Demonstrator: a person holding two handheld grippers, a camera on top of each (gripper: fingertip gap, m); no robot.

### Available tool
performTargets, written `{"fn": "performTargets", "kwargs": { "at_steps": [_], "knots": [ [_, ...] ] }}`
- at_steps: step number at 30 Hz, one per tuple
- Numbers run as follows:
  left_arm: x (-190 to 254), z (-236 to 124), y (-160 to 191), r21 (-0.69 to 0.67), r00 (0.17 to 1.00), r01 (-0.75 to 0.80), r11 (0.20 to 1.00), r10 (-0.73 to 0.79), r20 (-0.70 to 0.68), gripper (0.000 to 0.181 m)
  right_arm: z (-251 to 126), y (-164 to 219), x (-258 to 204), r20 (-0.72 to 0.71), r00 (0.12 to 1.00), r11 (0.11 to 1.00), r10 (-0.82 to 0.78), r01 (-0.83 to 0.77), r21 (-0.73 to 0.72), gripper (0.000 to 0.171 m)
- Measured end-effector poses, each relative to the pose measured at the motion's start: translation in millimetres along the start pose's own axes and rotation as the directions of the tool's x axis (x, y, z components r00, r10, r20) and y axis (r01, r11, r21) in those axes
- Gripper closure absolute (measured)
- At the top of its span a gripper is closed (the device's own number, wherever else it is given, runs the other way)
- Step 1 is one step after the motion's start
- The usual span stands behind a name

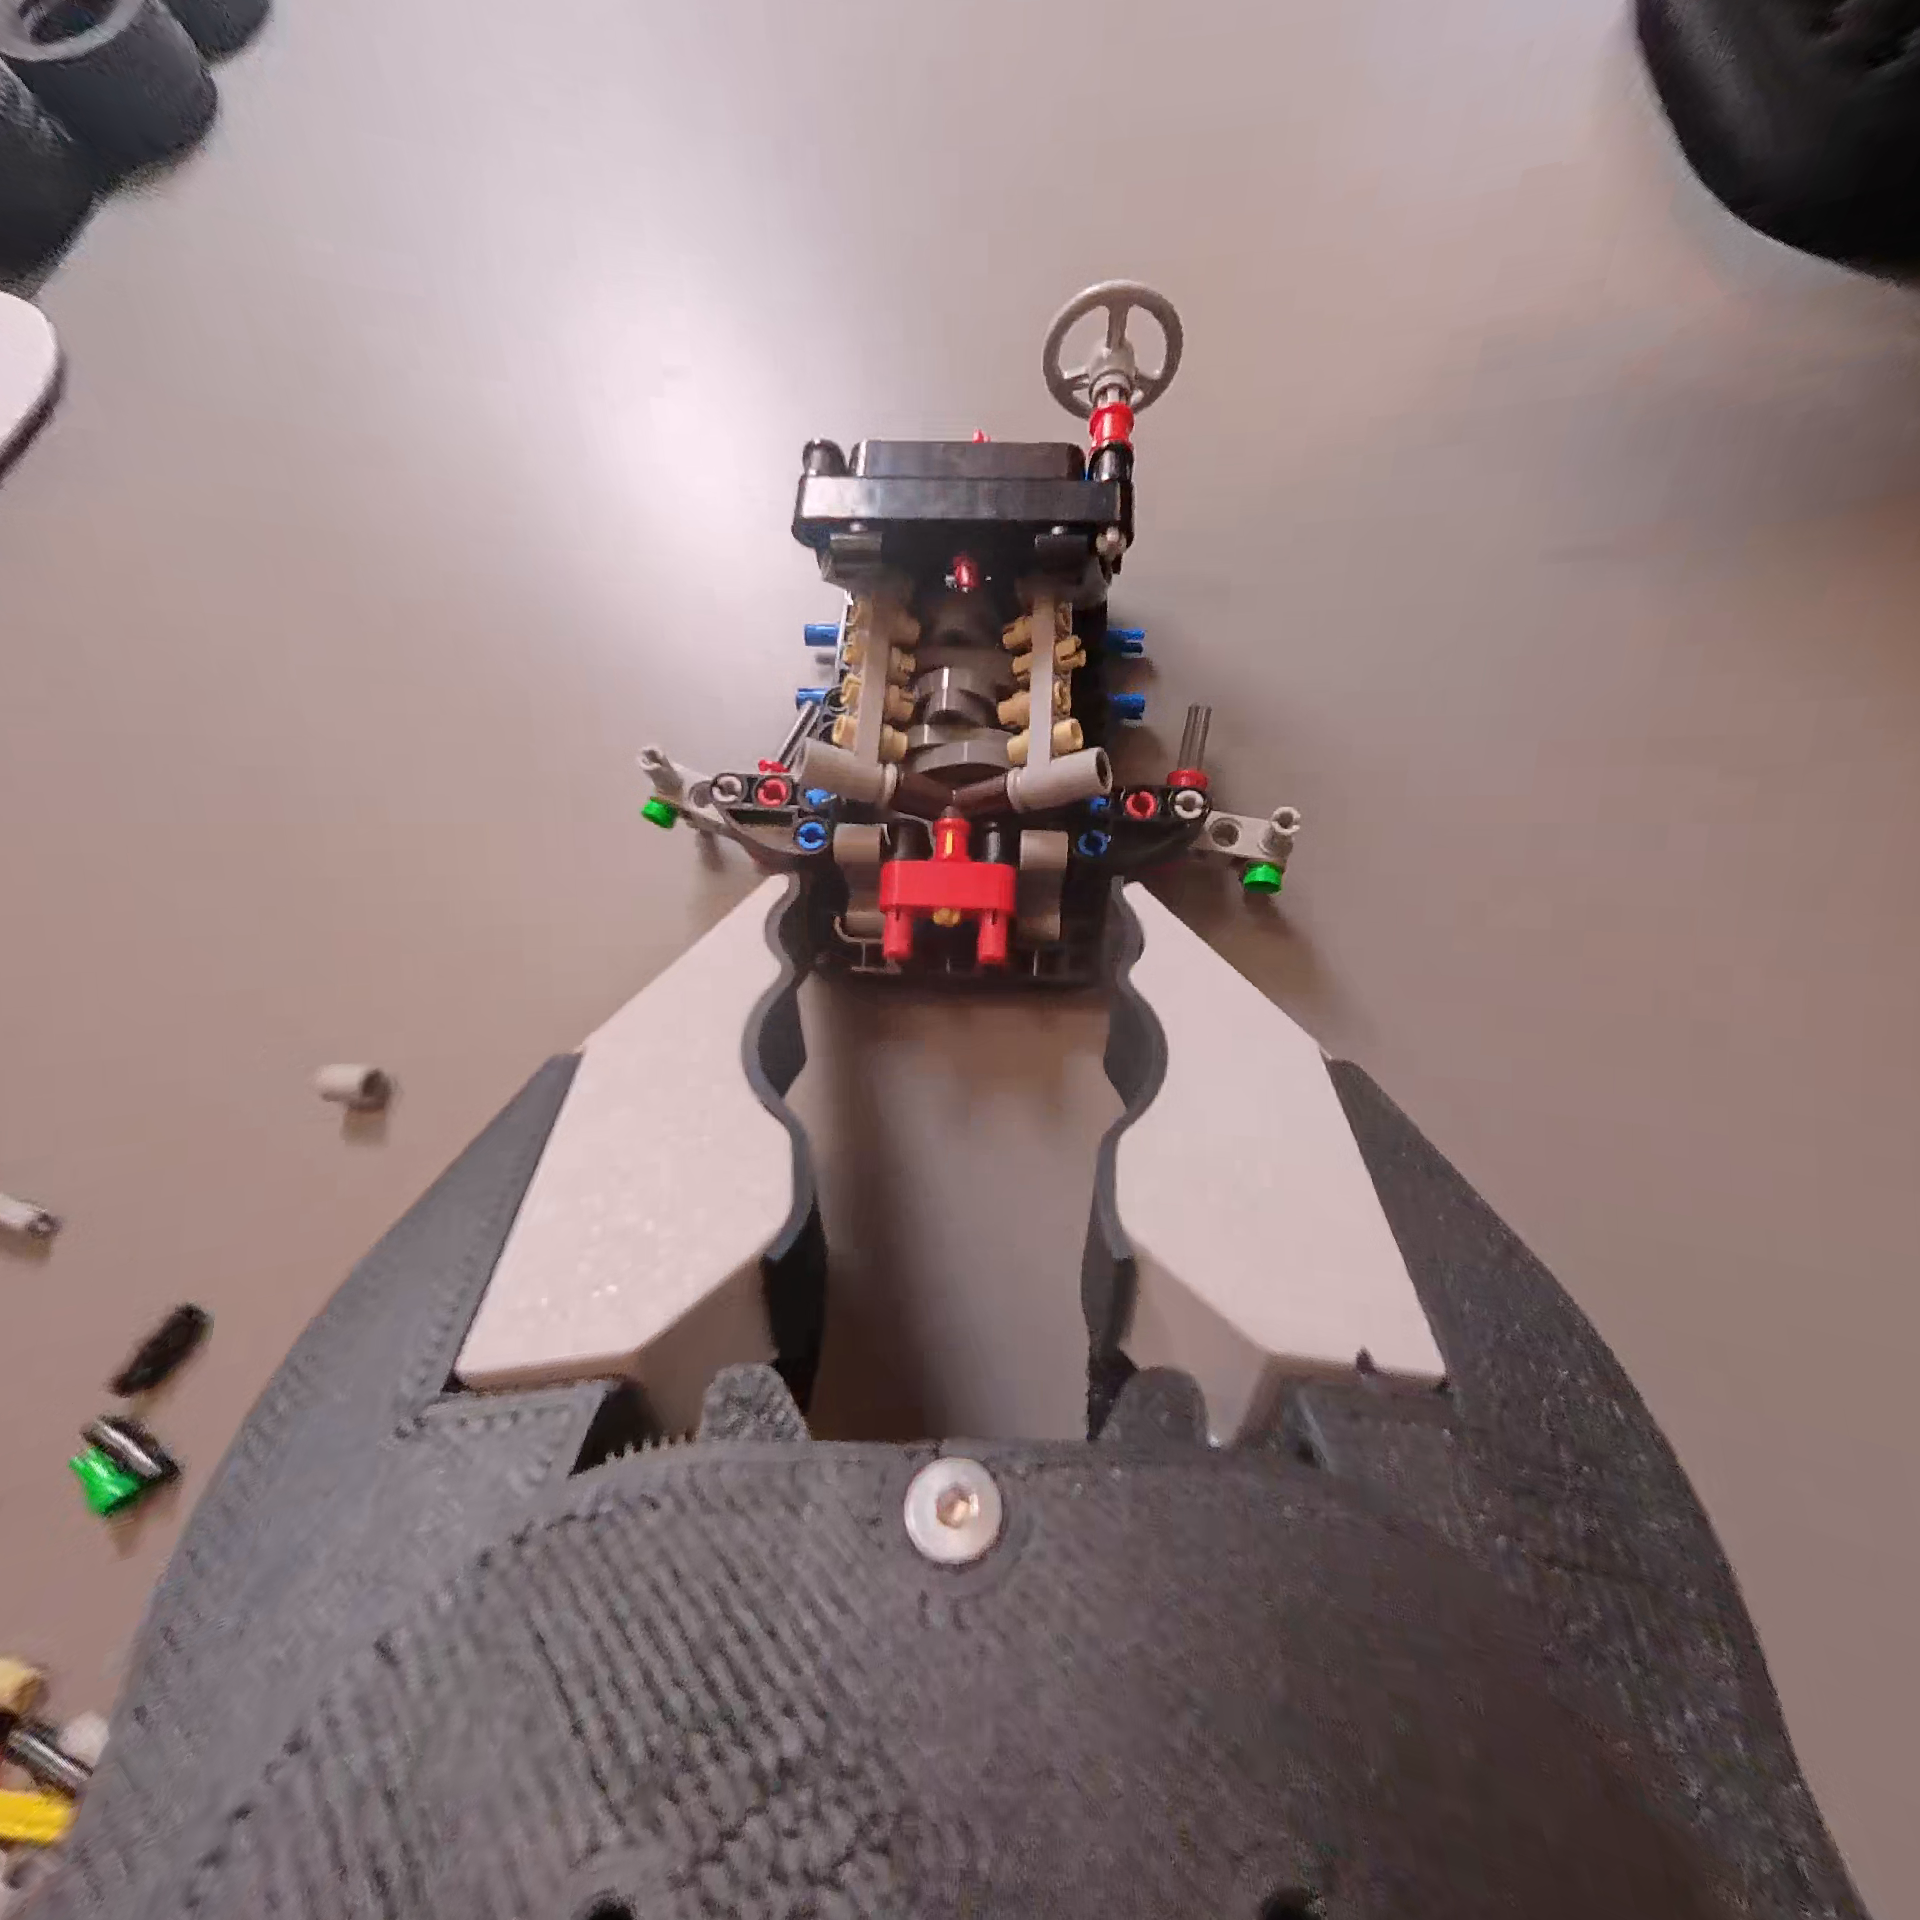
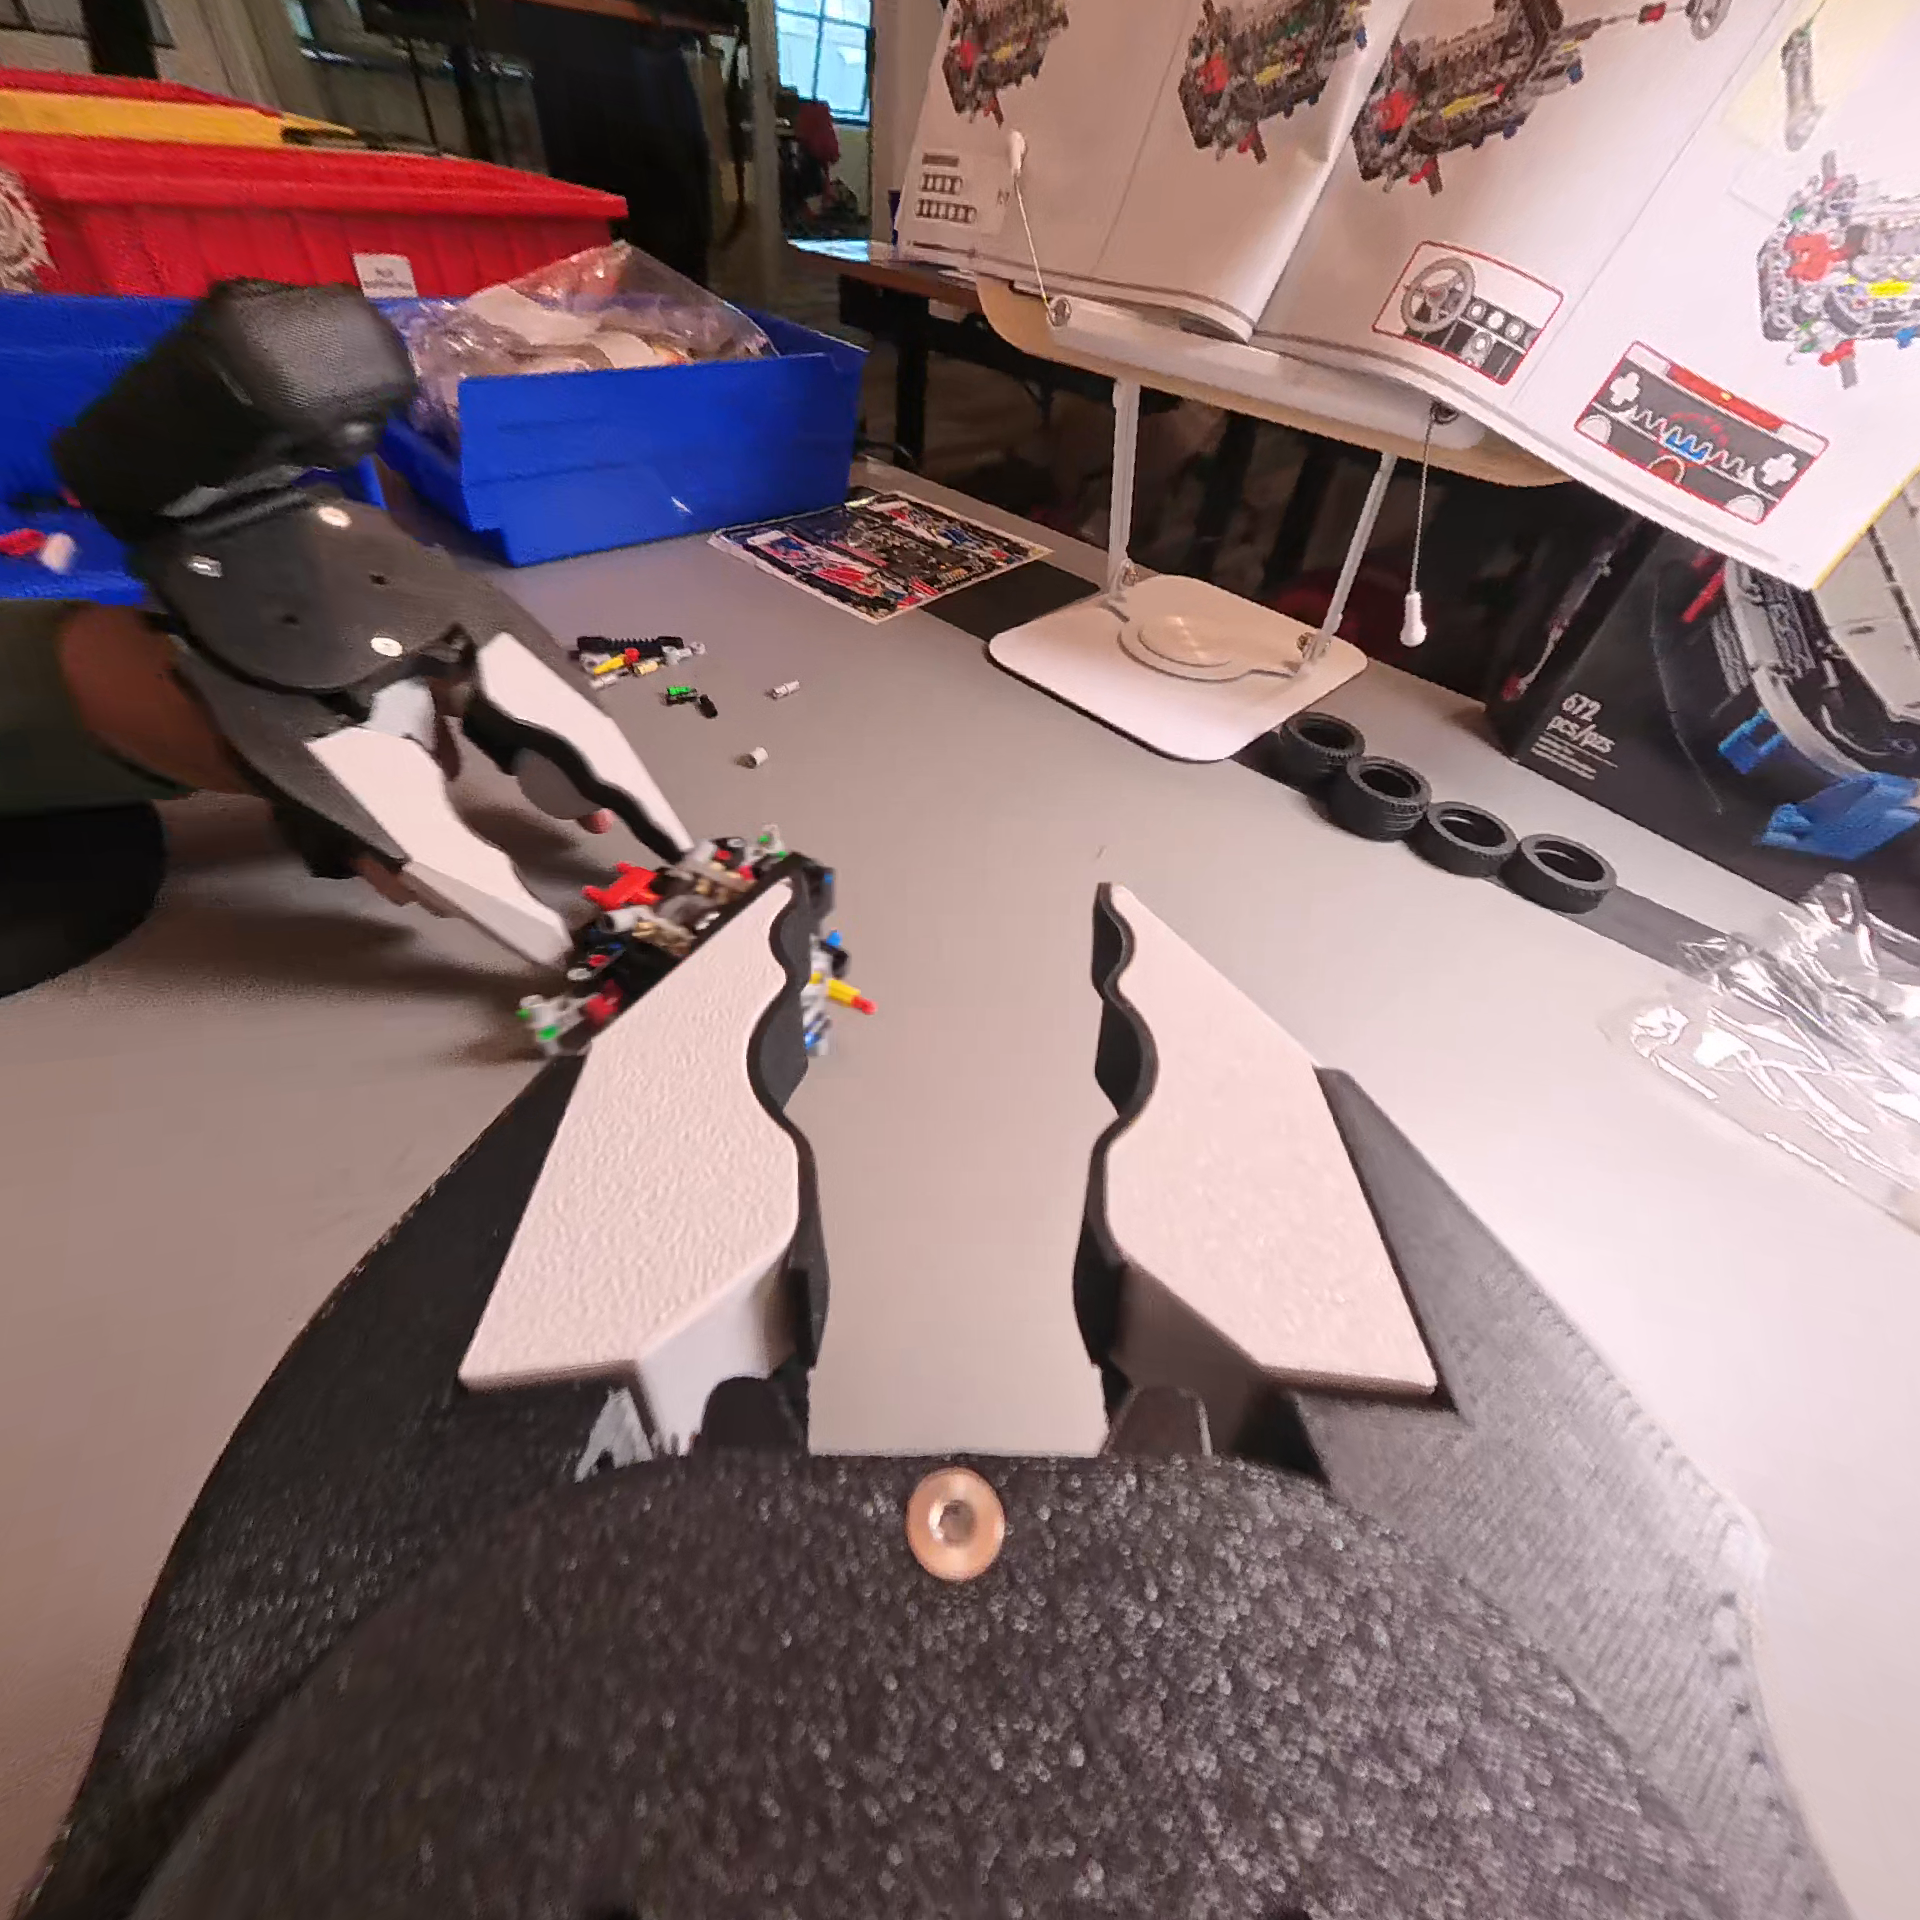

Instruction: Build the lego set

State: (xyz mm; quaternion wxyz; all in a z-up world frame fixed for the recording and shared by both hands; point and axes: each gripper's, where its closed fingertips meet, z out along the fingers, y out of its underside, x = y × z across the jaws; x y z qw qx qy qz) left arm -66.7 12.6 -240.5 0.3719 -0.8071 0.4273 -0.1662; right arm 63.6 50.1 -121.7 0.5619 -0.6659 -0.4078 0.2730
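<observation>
Our left gripper (image 1: 956,925) pinches the near end of the lego chassis (image 1: 961,707), which sits on the counter (image 1: 416,623). Our right gripper (image 2: 951,914) hangs spread and empty beside it.

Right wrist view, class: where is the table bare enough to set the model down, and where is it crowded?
Bare: grey table between right gripper and stand base. Crowded: loose parts by blue bins, tyres, plastic wrap.
</observation>
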Motion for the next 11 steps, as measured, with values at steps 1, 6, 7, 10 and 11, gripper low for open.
{"fn": "performTargets", "kwargs": {
  "at_steps": [1,6,7,10,11],
  "knots": [
    [-10.7,5.0,-3.7,-0.001,1.000,-0.006,1.000,0.006,0.015,0.126,0.7,-1.7,0.0,0.011,1.000,1.000,0.003,-0.003,0.008,0.119],
    [-74.8,36.6,-28.0,0.033,0.999,-0.008,0.999,0.006,0.044,0.125,-0.2,-1.7,9.1,0.023,1.000,1.000,0.008,-0.008,0.016,0.118],
    [-88.4,41.0,-31.3,0.042,0.999,-0.001,0.999,-0.001,0.051,0.125,-1.9,-0.6,11.1,0.026,1.000,1.000,0.012,-0.012,0.015,0.118],
    [-119.3,36.0,-36.9,0.066,0.995,0.054,0.996,-0.059,0.079,0.116,-13.2,7.0,21.9,-0.002,1.000,1.000,0.016,-0.016,-0.001,0.117],
    [-122.7,27.5,-40.7,0.094,0.994,0.062,0.994,-0.070,0.084,0.115,-19.0,10.3,25.1,-0.013,1.000,1.000,0.020,-0.020,-0.004,0.117]
  ]
}}
